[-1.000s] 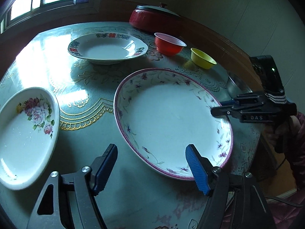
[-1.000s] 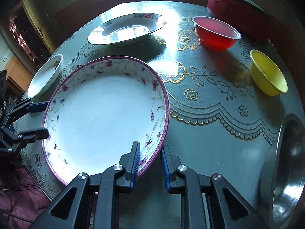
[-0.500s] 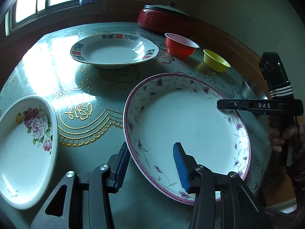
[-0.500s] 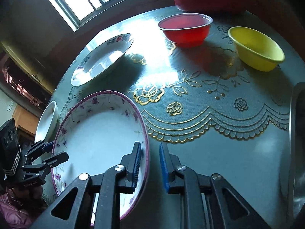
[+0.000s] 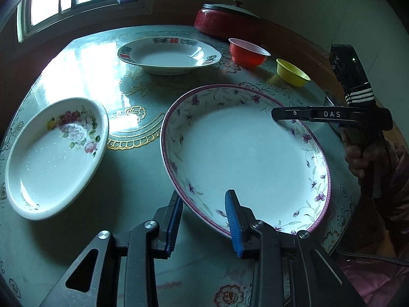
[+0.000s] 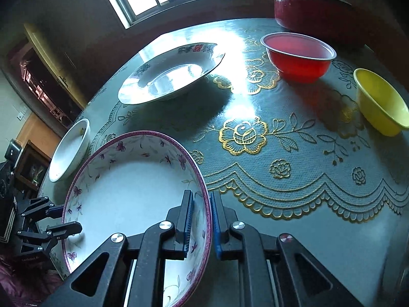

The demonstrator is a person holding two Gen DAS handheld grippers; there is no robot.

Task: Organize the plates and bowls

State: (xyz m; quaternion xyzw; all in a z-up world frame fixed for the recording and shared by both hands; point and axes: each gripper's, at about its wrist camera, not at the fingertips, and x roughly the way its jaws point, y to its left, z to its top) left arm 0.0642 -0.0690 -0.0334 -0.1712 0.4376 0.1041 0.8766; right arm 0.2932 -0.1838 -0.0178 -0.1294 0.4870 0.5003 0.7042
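Partly cut off, purple-rimmed plate (image 6: 122,194): right gripper (image 6: 202,220) clamps it, left gripper (image 5: 204,220) closing astride.

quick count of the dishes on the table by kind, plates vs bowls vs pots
plates: 3 (purple-rimmed plate, rose plate, far plate)
bowls: 2 (red bowl, yellow bowl)
pots: 1 (red lidded pot)
total: 6

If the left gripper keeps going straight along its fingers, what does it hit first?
The purple-rimmed plate. The left gripper already straddles the plate's near rim, jaws closing, one finger outside and one over the inside. Going on, the rim would likely run into the throat of the jaws; depth is unclear.
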